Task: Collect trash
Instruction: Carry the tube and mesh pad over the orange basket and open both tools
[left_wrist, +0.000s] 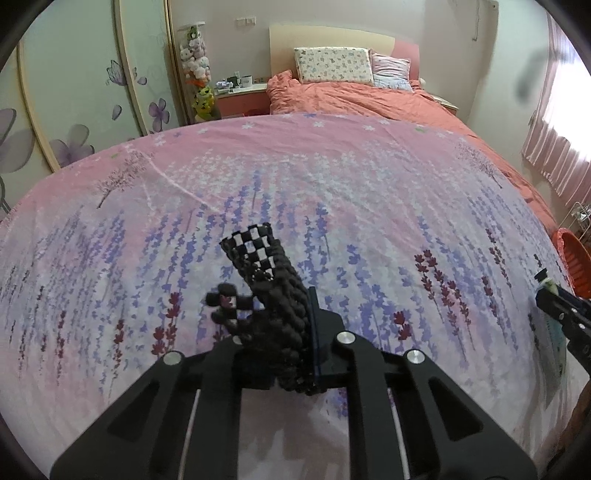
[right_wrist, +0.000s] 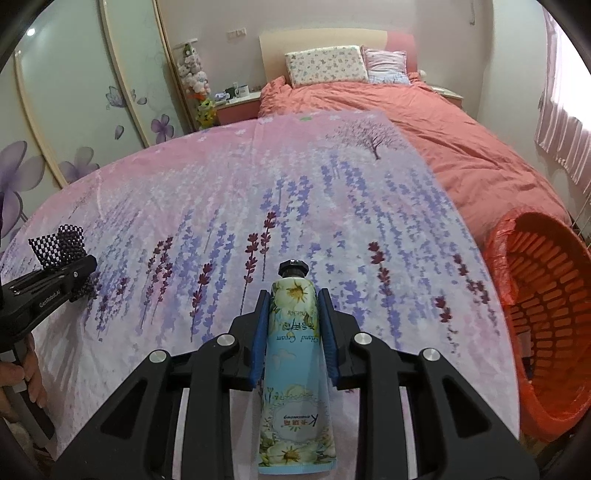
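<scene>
right gripper (right_wrist: 293, 321) pinches hand cream tube (right_wrist: 293, 354) | left gripper (left_wrist: 284, 332) pinches beaded pouch (left_wrist: 271, 280) | swing tube well over red basket (right_wrist: 546, 295) rim before parting fingers

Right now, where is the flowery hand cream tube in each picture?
Left wrist view: the hand cream tube peeks in at the far right edge, held by the right tongs.
Right wrist view: bottom centre, clamped between the blue pads.
Shared landmark: the red basket beside the bed.

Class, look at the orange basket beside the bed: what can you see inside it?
The orange basket shows only its own slotted walls and a red liner at the rim; no item is visible. Its bottom and near side are hidden by the bedsheet and the frame edge.
</scene>
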